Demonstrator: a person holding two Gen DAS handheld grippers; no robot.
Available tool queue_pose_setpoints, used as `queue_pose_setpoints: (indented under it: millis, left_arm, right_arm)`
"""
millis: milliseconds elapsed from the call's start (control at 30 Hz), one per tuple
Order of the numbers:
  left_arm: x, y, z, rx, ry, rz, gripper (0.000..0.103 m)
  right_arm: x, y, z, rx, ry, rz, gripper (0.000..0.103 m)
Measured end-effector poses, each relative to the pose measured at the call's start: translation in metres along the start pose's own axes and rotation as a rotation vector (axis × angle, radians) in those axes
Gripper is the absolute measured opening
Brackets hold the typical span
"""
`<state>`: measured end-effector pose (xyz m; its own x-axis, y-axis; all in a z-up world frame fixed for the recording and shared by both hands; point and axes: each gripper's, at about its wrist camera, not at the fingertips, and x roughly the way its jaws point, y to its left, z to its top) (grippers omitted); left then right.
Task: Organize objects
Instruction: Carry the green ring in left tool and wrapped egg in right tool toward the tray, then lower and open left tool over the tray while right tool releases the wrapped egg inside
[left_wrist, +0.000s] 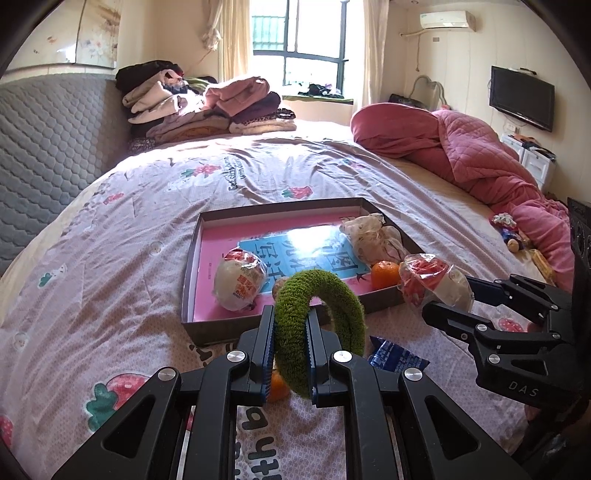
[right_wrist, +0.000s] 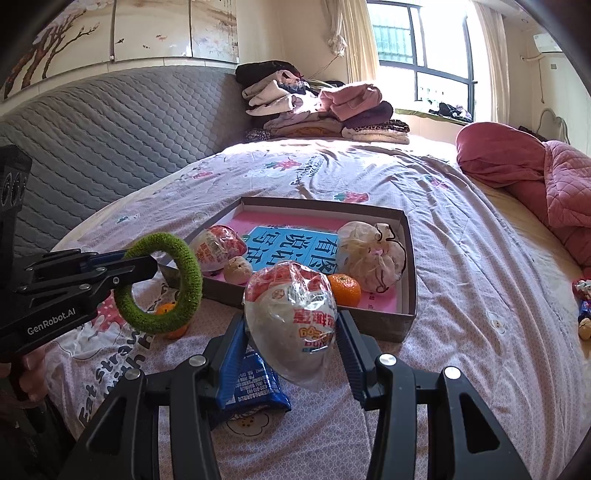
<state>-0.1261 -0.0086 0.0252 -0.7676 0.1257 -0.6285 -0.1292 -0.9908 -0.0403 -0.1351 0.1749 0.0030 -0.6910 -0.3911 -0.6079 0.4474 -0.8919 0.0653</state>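
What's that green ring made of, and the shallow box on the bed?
Green ring: it looks like a core wrapped in fuzzy, matte yarn or plush, judging by its nubby pile. What lies underneath is hidden.
Shallow box: probably cardboard, with thin, dull grey-brown walls and folded corners; a glossy pink printed sheet lines its floor.

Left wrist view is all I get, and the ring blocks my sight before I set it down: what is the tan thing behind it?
Observer: A small tan ball, lying inside the box next to a wrapped bun.
Operator: Is the orange thing under the ring in the box too?
Observer: No. That mandarin sits on the bedspread, outside the box's near wall.
Operator: How does the right gripper hold its load?
Observer: The right gripper pinches a second bun from both sides, raised above a blue packet that lies flat on the bedspread.
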Motion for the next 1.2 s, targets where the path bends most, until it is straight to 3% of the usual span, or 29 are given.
queue_pose_setpoints:
  millis: [600,1200]
  left_arm:
    - [0.013,-0.003,0.045,0.016,-0.044,0.028,0.015]
    - [0.072,-0.017,0.080,0.017,-0.022,0.033,0.015]
  right_arm:
    - [-0.002,-0.001,0.056,-0.043,-0.098,-0.038,0.048]
    - [0.038,-0.038,0.078,-0.052,-0.075,-0.089,0.048]
